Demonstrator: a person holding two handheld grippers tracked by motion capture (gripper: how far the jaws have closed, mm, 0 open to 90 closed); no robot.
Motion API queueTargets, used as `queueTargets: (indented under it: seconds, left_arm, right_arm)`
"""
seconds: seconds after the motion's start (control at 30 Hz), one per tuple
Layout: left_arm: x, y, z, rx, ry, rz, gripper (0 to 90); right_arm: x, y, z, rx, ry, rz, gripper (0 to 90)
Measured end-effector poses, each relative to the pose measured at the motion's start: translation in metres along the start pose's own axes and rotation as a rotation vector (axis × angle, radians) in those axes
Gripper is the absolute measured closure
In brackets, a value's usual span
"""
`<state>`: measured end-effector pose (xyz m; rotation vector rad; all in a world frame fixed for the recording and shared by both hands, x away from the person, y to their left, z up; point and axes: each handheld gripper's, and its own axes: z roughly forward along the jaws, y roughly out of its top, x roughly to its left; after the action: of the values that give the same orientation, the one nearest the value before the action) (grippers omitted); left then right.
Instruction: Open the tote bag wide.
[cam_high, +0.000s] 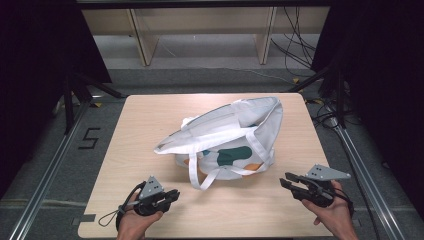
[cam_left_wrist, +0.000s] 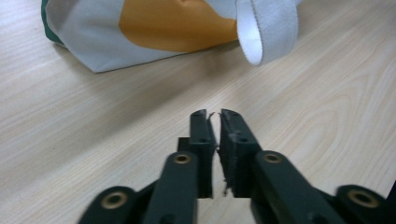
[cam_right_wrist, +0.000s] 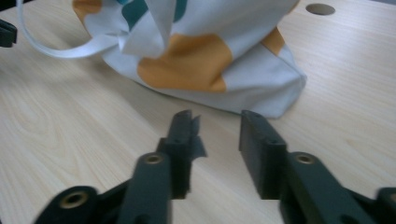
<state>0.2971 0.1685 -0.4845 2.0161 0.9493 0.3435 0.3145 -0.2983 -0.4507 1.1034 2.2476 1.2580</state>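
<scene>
White cloth tote bag (cam_high: 235, 135) with orange and dark green patches lies slumped mid-table on the pale wooden table (cam_high: 150, 120), its long white strap (cam_high: 200, 172) looping toward the person. Left gripper (cam_high: 172, 195) rests near the front edge, jaws nearly closed and empty. Right gripper (cam_high: 286, 182) hovers front right, jaws parted, holding nothing. Bag mouth seems to gape at the far side, though that is hard to judge. Risk: soft fabric may bunch or slide when pinched, or a jaw may snag the loose strap
</scene>
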Motion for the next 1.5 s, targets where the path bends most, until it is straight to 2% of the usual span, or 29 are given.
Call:
queueTargets:
  seconds: [0.03, 0.07, 0.1, 0.13, 0.17, 0.2, 0.23, 0.27, 0.3, 0.4, 0.43, 0.5, 0.57, 0.6, 0.63, 0.67, 0.73, 0.87, 0.97, 1.07, 1.1, 1.13, 1.27, 1.3, 1.33, 1.4, 1.43, 1.47, 1.5]
  left_arm:
    - [0.001, 0.001, -0.001, 0.009, -0.010, 0.027, 87.7]
    - [0.001, 0.002, -0.001, 0.006, -0.006, 0.051, 89.0]
    - [0.000, 0.003, -0.002, 0.012, 0.023, 0.048, 89.3]
    - [-0.001, 0.005, -0.002, 0.007, 0.020, 0.064, 89.4]
    - [-0.002, 0.006, 0.000, -0.017, 0.007, 0.047, 89.4]
    - [0.000, 0.008, -0.003, 0.014, 0.009, 0.062, 89.4]
    - [0.000, 0.008, -0.002, 0.002, 0.009, 0.044, 89.4]
    - [0.001, 0.011, -0.002, -0.013, 0.011, 0.042, 89.4]
    - [0.002, 0.012, -0.004, 0.002, 0.014, 0.045, 89.4]
    - [0.006, 0.022, -0.008, 0.004, 0.011, 0.079, 89.3]
    - [0.005, 0.024, -0.008, -0.008, 0.006, 0.051, 89.3]
    - [0.005, 0.029, -0.009, -0.033, -0.001, 0.030, 89.4]
    - [0.007, 0.037, -0.013, -0.021, -0.006, 0.056, 89.3]
    - [0.008, 0.043, -0.014, -0.034, -0.009, 0.075, 89.4]
    - [0.006, 0.048, -0.014, -0.054, -0.010, 0.030, 89.3]
    - [0.009, 0.055, -0.016, -0.054, -0.013, 0.063, 89.3]
    - [0.013, 0.067, -0.017, -0.091, -0.052, 0.014, 89.3]
    - [0.023, 0.093, -0.020, -0.110, -0.025, 0.024, 89.3]
    - [0.029, 0.111, -0.017, -0.107, -0.019, 0.037, 89.3]
    - [0.034, 0.130, -0.011, -0.085, 0.000, 0.059, 89.3]
    - [0.035, 0.134, -0.007, -0.092, 0.000, 0.048, 89.3]
    - [0.038, 0.139, -0.005, -0.071, 0.001, 0.070, 89.3]
    - [0.044, 0.153, 0.010, -0.086, 0.004, 0.038, 89.3]
    - [0.046, 0.156, 0.014, -0.088, 0.012, 0.038, 89.3]
    - [0.050, 0.159, 0.018, -0.069, 0.016, 0.046, 89.3]
    - [0.058, 0.163, 0.030, -0.036, 0.060, 0.061, 89.3]
    - [0.064, 0.163, 0.038, -0.037, 0.080, 0.042, 89.3]
    - [0.072, 0.163, 0.045, -0.015, 0.090, 0.018, 89.3]
    - [0.078, 0.162, 0.050, 0.000, 0.093, 0.014, 89.4]
  right_arm:
    - [0.000, 0.003, 0.000, 0.007, 0.014, 0.002, 76.7]
    - [-0.003, 0.005, 0.000, -0.006, 0.010, -0.047, 78.9]
    - [0.000, 0.008, 0.000, 0.012, 0.021, -0.010, 81.4]
    - [-0.001, 0.011, 0.000, 0.013, 0.028, -0.027, 82.8]
    - [-0.002, 0.014, 0.001, 0.004, 0.025, -0.043, 84.3]
    - [-0.002, 0.018, 0.001, 0.003, 0.035, -0.043, 86.4]
    - [-0.004, 0.021, 0.002, -0.007, 0.047, -0.068, 87.8]
    - [-0.002, 0.024, 0.001, 0.000, 0.042, -0.051, 89.2]
    - [-0.003, 0.030, 0.002, -0.006, 0.055, -0.086, 90.0]
    - [0.000, 0.041, 0.002, -0.008, 0.036, -0.096, 90.0]
    - [-0.001, 0.049, 0.002, 0.001, 0.042, -0.111, 90.0]
    - [0.000, 0.057, 0.003, -0.007, 0.041, -0.113, 90.0]
    - [0.000, 0.066, 0.002, -0.019, 0.056, -0.130, 90.0]
    - [0.001, 0.070, 0.001, -0.017, 0.063, -0.121, 90.0]
    - [0.003, 0.076, 0.000, -0.015, 0.072, -0.117, 90.0]
    - [0.004, 0.083, -0.001, -0.026, 0.077, -0.139, 90.0]
    - [0.007, 0.098, -0.002, -0.053, 0.082, -0.170, 90.0]
    - [0.009, 0.130, -0.002, -0.100, 0.083, -0.218, 90.0]
    - [0.010, 0.155, -0.004, -0.128, 0.075, -0.223, 90.0]
    - [0.009, 0.177, -0.001, -0.121, 0.072, -0.222, 90.0]
    - [0.007, 0.184, 0.001, -0.119, 0.074, -0.240, 90.0]
    - [0.006, 0.190, 0.006, -0.128, 0.053, -0.249, 90.0]
    - [0.003, 0.206, 0.027, -0.041, 0.041, -0.274, 90.0]
    - [0.003, 0.208, 0.032, -0.042, 0.023, -0.282, 90.0]
    - [0.002, 0.210, 0.037, -0.009, 0.030, -0.275, 90.0]
    - [-0.001, 0.209, 0.051, 0.014, 0.018, -0.271, 90.0]
    - [-0.005, 0.208, 0.058, 0.059, 0.015, -0.254, 90.0]
    - [-0.011, 0.205, 0.066, 0.082, 0.002, -0.266, 90.0]
    - [-0.015, 0.202, 0.072, 0.134, -0.015, -0.255, 90.0]
